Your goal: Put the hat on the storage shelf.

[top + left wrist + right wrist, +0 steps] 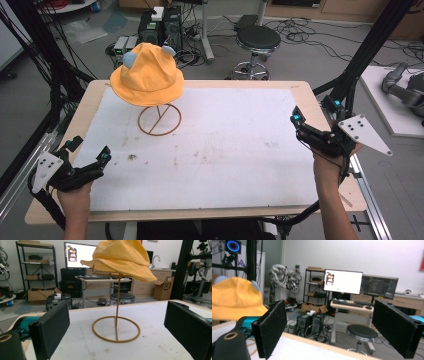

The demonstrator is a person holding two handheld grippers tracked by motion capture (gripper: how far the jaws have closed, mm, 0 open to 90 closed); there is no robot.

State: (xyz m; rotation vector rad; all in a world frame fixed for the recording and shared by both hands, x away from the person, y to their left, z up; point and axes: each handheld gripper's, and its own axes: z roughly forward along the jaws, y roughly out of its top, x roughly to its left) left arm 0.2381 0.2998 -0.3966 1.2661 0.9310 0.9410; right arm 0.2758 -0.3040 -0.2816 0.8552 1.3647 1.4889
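A yellow bucket hat (pixel 146 74) with small blue ears hangs on a thin brown wire stand (pixel 160 120) at the back left of the table. The left gripper view looks straight at the hat (pixel 122 258) and the stand's ring base (pixel 116 329). My left gripper (pixel 89 153) rests near the front left corner, open and empty, well short of the stand. My right gripper (pixel 296 120) hovers over the table's right edge, open and empty. The right gripper view catches the hat (pixel 235 298) at its far left.
A white sheet (pixel 210 150) covers the wooden table (pixel 320 105). A black stool (pixel 257 40) and computer cases (pixel 160 27) stand on the floor beyond the far edge. Black frame posts (pixel 370 45) rise on both sides of the table.
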